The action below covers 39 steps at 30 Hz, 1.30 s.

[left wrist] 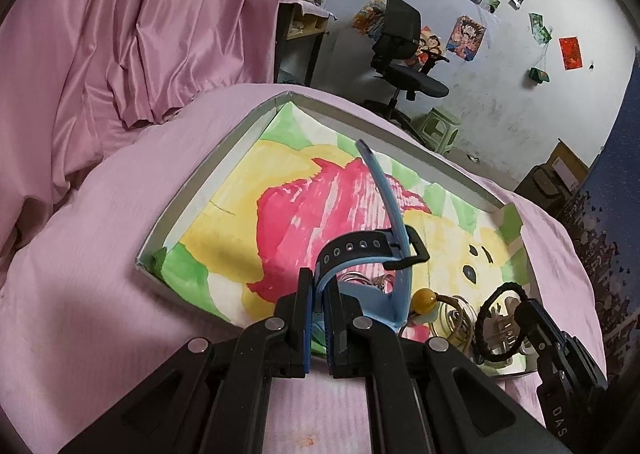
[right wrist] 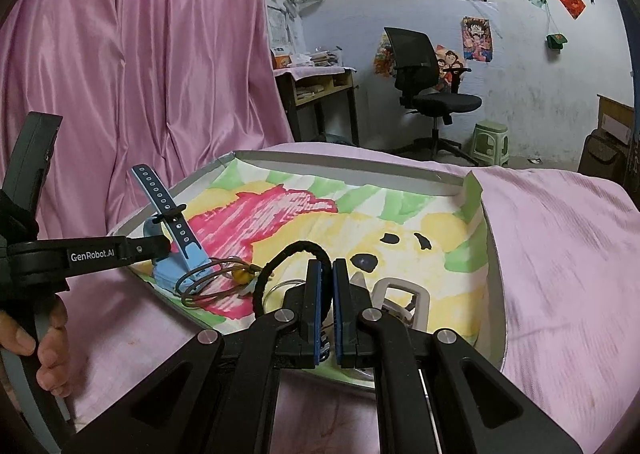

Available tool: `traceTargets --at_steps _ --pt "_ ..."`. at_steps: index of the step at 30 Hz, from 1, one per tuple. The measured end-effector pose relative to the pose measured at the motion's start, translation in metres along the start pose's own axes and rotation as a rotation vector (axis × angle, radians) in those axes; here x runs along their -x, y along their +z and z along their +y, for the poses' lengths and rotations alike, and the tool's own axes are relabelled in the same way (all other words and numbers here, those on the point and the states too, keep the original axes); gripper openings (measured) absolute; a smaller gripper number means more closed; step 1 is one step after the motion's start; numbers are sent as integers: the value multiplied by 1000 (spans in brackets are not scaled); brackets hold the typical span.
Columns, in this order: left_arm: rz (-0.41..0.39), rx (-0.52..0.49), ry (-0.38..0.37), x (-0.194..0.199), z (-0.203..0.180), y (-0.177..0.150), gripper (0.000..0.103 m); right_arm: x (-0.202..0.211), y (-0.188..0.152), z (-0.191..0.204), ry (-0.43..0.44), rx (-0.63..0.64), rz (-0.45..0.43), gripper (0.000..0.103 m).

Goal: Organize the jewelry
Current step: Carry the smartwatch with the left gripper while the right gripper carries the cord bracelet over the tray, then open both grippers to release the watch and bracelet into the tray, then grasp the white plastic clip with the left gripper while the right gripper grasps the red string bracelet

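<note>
A shallow grey box (left wrist: 224, 146) lined with a painted sheet lies on the pink bedcover. My left gripper (left wrist: 319, 286) is shut on the strap of a light blue watch (left wrist: 384, 214), whose free strap end sticks up over the box's near edge. The right wrist view shows that gripper (right wrist: 158, 247) from the side with the watch (right wrist: 176, 250). My right gripper (right wrist: 328, 270) is shut on a black braided band (right wrist: 296, 247), whose loop stands up; the band (left wrist: 486, 334) also shows at the box's near right corner. A brown cord bracelet with a yellow bead (right wrist: 239, 275) lies between them.
A pale clip-like piece (right wrist: 404, 294) and wire rings (left wrist: 452, 318) lie in the box's near part. A person's hand (right wrist: 44, 350) holds the left gripper's handle. Pink curtain (right wrist: 140, 74) hangs at left. An office chair (right wrist: 424, 82), green stool (right wrist: 490, 142) and desk (right wrist: 316, 90) stand beyond the bed.
</note>
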<state>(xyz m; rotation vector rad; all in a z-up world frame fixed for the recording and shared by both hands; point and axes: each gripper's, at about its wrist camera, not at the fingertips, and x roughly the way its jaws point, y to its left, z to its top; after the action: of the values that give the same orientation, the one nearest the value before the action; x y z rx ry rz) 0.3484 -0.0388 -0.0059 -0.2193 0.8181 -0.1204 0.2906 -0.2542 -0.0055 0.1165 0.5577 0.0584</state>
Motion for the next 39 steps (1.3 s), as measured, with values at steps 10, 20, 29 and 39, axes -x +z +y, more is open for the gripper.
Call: traceTargets --at_steps 10,20,29,39 --pt "6 -5 -33 3 1 -3 13 1 0 -1 0 1 -2 6" --pt "-35 -60 -60 25 -4 -13 22 16 0 1 -17 13 -50 30" --pt "-153 -98 -92 69 -6 -29 63 52 0 -1 -26 -4 -141 57" --pt "-276 -205 -70 115 -15 -62 93 103 -13 -9 -8 -39 -226 91"
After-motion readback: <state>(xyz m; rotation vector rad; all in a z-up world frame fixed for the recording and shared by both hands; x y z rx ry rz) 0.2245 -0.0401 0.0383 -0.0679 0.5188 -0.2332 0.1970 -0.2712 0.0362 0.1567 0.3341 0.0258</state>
